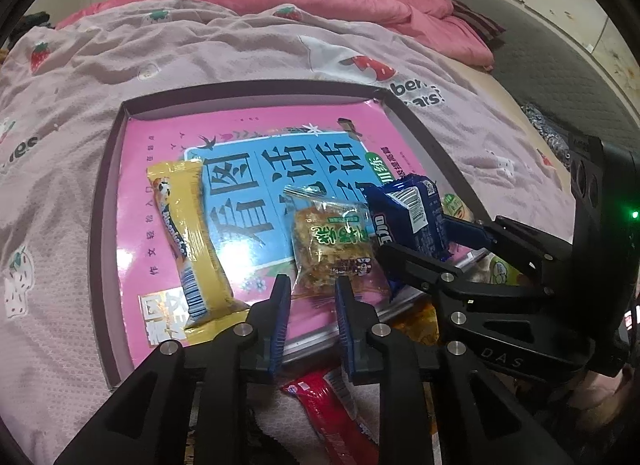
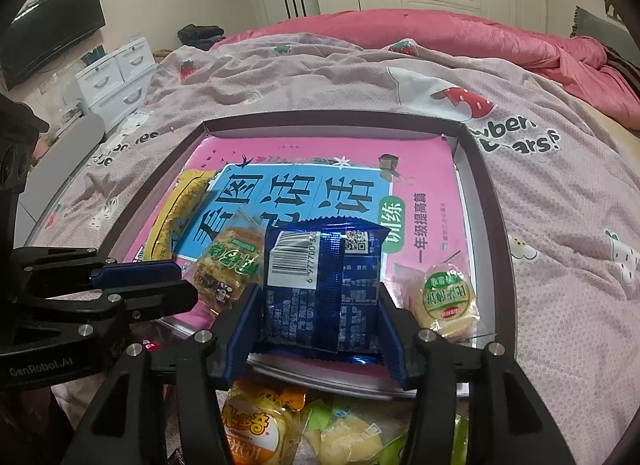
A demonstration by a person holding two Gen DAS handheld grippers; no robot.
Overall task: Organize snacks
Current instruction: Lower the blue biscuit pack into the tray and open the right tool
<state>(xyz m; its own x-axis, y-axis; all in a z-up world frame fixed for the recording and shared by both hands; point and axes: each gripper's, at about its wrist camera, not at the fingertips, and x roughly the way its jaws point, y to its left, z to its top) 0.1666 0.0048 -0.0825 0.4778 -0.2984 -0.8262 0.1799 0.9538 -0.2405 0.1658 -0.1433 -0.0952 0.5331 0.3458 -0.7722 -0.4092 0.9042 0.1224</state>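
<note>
1. right gripper (image 2: 320, 305) is clamped on the blue snack pack (image 2: 324, 285), held above the near edge of the tray (image 2: 486, 201).
2. left gripper (image 1: 310, 305) is parted narrow, empty, with the clear-wrapped cake (image 1: 330, 243) at its 12 o'clock.
3. yellow bar (image 1: 196, 241) lies at 9 o'clock of the cake, round green-label snack (image 2: 444, 297) at 3 o'clock of the blue pack.
4. set the blue pack flat in the gap between the cake and the round snack, then release; likely best kept low so it doesn't land on either.
</note>
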